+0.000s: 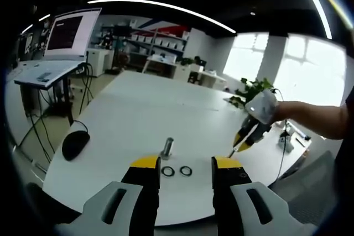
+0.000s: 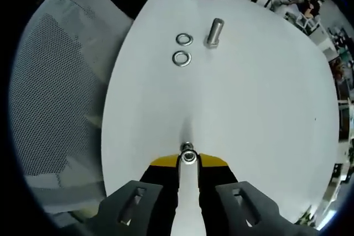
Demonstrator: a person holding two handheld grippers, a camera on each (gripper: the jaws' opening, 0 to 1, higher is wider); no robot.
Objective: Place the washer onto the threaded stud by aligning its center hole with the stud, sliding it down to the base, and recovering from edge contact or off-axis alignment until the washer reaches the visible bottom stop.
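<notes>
A short threaded stud (image 1: 167, 147) stands upright on the white table (image 1: 138, 114), just beyond my left gripper (image 1: 186, 164), which is open with nothing between its yellow-tipped fingers. Two loose washers (image 1: 168, 171) (image 1: 186, 171) lie flat in front of the stud. In the right gripper view, my right gripper (image 2: 188, 158) is shut on a small metal washer (image 2: 188, 156), held above the table well short of the stud (image 2: 214, 31) and the two loose washers (image 2: 184, 39) (image 2: 181, 58). From the left gripper view the right gripper (image 1: 237, 146) hangs tip-down to the right of the stud.
A black mouse (image 1: 74, 143) lies at the table's left edge, and a screen on a stand (image 1: 66, 31) is beyond it. A grey mesh chair (image 2: 55, 98) sits beside the table edge. A person's arm (image 1: 310, 117) reaches in from the right. A plant (image 1: 251, 89) stands far right.
</notes>
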